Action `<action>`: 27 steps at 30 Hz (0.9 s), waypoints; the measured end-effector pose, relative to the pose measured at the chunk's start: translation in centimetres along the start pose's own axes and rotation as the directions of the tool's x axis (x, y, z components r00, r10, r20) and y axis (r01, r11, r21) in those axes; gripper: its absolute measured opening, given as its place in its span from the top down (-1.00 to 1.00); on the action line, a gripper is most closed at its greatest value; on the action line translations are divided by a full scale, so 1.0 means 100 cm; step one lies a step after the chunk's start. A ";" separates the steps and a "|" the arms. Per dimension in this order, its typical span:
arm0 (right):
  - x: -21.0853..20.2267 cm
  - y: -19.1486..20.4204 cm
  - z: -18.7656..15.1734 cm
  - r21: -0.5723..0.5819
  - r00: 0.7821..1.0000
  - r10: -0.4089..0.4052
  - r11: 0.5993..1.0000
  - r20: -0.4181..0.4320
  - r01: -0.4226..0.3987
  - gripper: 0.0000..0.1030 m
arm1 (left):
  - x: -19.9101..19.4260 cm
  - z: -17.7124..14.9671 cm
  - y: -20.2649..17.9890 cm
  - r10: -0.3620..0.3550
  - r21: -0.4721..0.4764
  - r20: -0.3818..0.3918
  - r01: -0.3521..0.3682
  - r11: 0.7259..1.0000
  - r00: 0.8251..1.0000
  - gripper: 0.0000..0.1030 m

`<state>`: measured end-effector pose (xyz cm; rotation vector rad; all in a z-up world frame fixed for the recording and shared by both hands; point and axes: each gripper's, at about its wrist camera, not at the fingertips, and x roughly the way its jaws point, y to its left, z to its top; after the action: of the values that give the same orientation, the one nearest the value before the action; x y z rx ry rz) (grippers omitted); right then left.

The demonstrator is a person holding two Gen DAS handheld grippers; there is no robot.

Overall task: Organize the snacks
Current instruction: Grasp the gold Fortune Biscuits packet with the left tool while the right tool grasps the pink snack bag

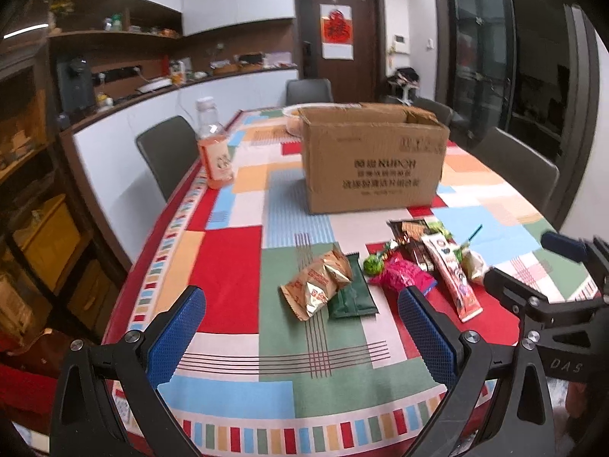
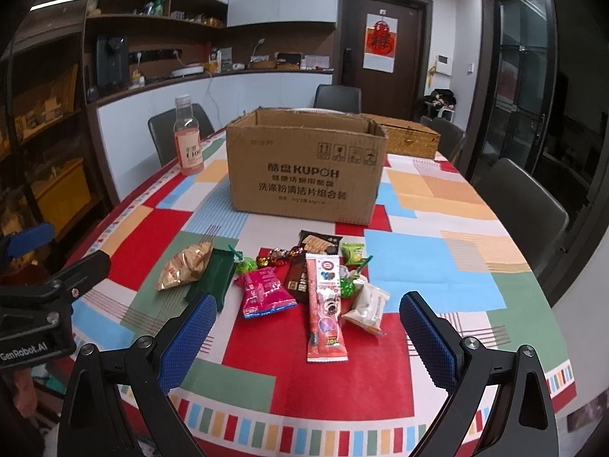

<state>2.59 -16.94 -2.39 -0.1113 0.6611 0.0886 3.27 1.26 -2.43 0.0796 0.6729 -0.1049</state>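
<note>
Left wrist view shows the left gripper [image 1: 300,327] spread wide with nothing between its blue pads, hovering over the patterned tablecloth [image 1: 228,266] just short of the gold packets [image 1: 318,285] and the dark green packet [image 1: 352,289]. The right gripper [image 2: 308,333] is equally wide and empty, its fingers flanking the long orange-pink wrapper [image 2: 323,316] without touching it; the pink packet [image 2: 262,291] and white packet [image 2: 367,304] lie alongside. The whole snack pile sits near the table's front edge, well apart from the open cardboard box [image 2: 304,167] behind it. A drink bottle [image 2: 187,137] stands left of the box near the table's side edge.
</note>
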 end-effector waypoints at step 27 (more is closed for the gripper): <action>0.115 0.035 0.014 -0.148 0.967 0.090 0.981 -0.240 -0.128 -0.31 | 0.118 0.005 0.003 -0.174 0.251 -0.164 0.212 0.945 0.971 -0.55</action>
<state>12.07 -12.74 -8.63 -0.2452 0.8937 0.2392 12.77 0.67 -9.45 0.2824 0.8037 -0.3832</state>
